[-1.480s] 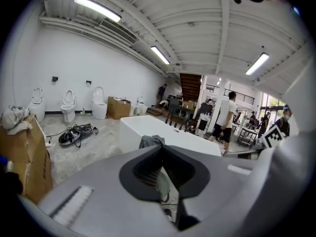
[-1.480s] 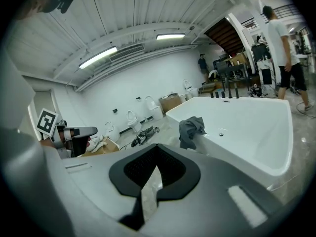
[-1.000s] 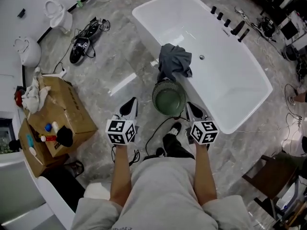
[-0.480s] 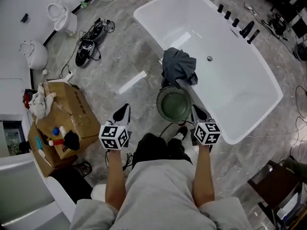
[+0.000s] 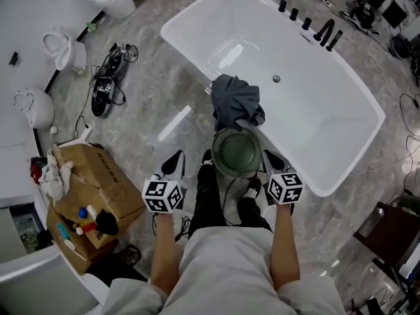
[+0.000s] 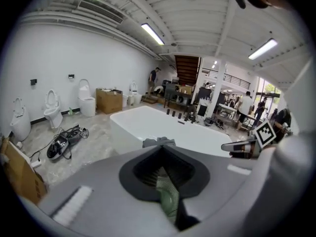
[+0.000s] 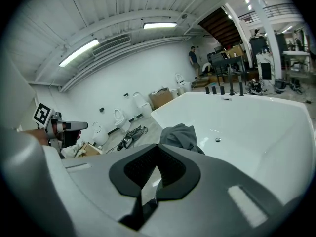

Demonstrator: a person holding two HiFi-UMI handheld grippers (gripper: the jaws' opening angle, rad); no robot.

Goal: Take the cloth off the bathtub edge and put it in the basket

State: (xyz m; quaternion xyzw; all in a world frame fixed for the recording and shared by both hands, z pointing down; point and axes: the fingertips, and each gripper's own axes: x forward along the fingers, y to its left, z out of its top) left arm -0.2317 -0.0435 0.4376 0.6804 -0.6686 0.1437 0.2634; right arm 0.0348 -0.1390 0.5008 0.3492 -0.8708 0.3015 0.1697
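Head view sets the dark grey crumpled cloth point(image 5: 236, 104) over the near long edge of the white freestanding bathtub point(image 5: 308, 130), about midway along that edge, with part bunched on the rim and the rest hanging down the outer wall. The round green ribbed basket point(image 5: 236, 155) stands on the floor against that wall, directly below the cloth and empty. The left gripper point(image 5: 176, 159) hangs above the floor on the basket's left, and the right gripper point(image 5: 270, 157) on its right, close to the tub's outer wall; both point toward the tub and neither touches the cloth or the basket. The two gripper views show each pair of jaws clenched together with nothing gripped: in the left gripper view the green ribs behind the jaws are only the basket beyond, and in the right gripper view the cloth point(image 7: 180, 135) lies ahead, well short of the jaw tips. The step in hand looks like the reach for the cloth, so the working gripper would need its jaws spread before it arrives. A bite on the thick bunch at the rim seems safest, since a pinch on a thin hanging fold could slip or tip the cloth into the tub. Lifting it clear of the edge first, then lowering it straight over the basket's mouth, should keep the trailing fabric from draping outside the rim. A brown cardboard box point(image 5: 92, 195) sits well off to the left, out of the way.
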